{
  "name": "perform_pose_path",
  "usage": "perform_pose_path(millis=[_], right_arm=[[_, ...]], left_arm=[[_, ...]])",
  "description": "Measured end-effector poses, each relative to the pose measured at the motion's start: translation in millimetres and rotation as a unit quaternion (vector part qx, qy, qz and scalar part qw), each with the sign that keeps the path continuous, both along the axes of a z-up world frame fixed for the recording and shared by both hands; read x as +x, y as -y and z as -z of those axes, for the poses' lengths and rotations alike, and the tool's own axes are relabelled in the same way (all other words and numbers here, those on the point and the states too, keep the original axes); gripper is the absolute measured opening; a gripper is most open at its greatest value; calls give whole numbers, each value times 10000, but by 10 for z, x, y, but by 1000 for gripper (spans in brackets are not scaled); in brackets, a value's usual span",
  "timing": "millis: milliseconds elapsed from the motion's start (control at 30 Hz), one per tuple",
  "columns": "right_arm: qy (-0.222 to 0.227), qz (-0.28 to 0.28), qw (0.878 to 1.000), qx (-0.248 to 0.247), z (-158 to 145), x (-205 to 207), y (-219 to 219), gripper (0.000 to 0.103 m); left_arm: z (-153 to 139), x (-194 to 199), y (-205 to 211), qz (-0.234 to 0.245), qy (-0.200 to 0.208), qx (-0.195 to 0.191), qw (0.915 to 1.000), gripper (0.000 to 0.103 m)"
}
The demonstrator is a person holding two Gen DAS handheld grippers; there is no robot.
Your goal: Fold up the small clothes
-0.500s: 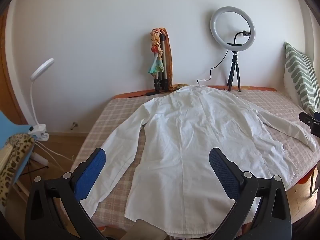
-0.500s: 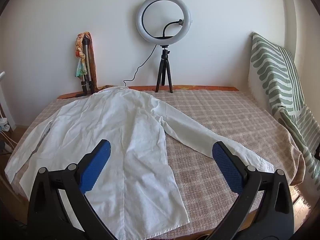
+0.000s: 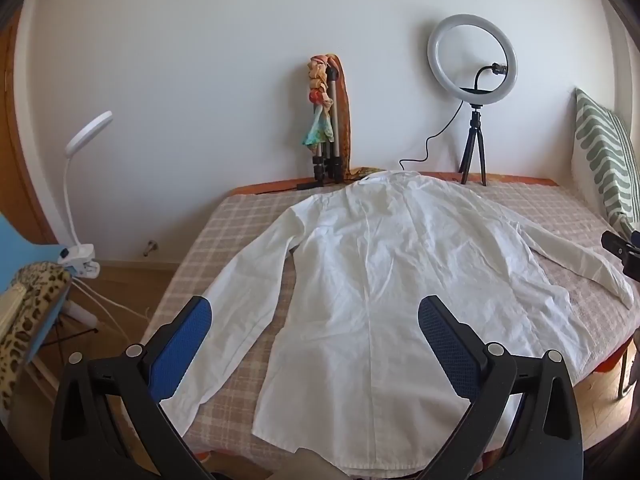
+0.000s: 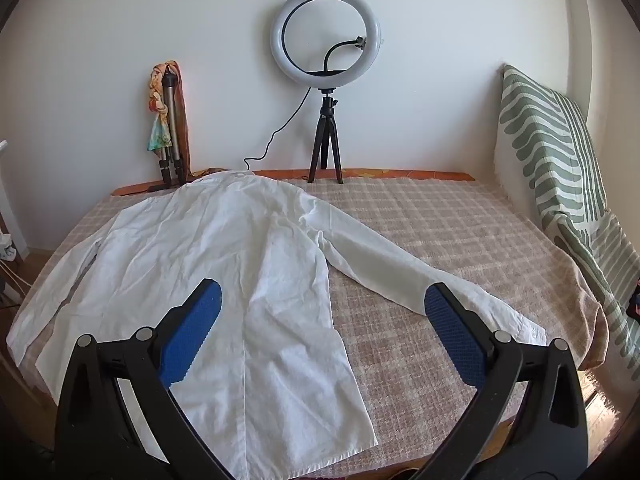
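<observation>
A white long-sleeved shirt point(image 3: 380, 280) lies flat, back side up, on the checked bed cover point(image 3: 240, 216), collar toward the wall and both sleeves spread out. My left gripper point(image 3: 314, 312) hovers open above the near hem, over the shirt's left half. In the right wrist view the same shirt point(image 4: 224, 272) fills the left side, its right sleeve point(image 4: 400, 276) running toward the bed's near right corner. My right gripper point(image 4: 322, 300) is open above the shirt's right edge and that sleeve. Neither gripper holds anything. The right gripper's tip point(image 3: 624, 252) shows at the left view's right edge.
A ring light on a small tripod point(image 4: 326, 80) and a folded tripod with a scarf point(image 4: 170, 120) stand at the wall behind the bed. A green-striped cushion point(image 4: 560, 152) leans at the right. A clip lamp point(image 3: 82, 200) and a leopard-print cloth point(image 3: 28, 312) are off the bed's left side.
</observation>
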State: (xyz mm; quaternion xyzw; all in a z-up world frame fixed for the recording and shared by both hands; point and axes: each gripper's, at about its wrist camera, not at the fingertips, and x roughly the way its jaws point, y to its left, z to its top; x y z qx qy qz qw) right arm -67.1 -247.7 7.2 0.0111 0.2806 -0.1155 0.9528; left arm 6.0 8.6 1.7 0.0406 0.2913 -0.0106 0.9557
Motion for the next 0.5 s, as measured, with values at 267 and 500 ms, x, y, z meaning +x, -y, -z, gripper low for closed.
perform_pose_path(millis=[267,500], right_arm=[[-6,129,9999,5,5,17,53,103],[1,161,9999,-7,-26,6,58,103]], left_arm=[[22,0,-33,-72,11,4,10000,103],[26,-10,-39,-77,14,18,10000,103]])
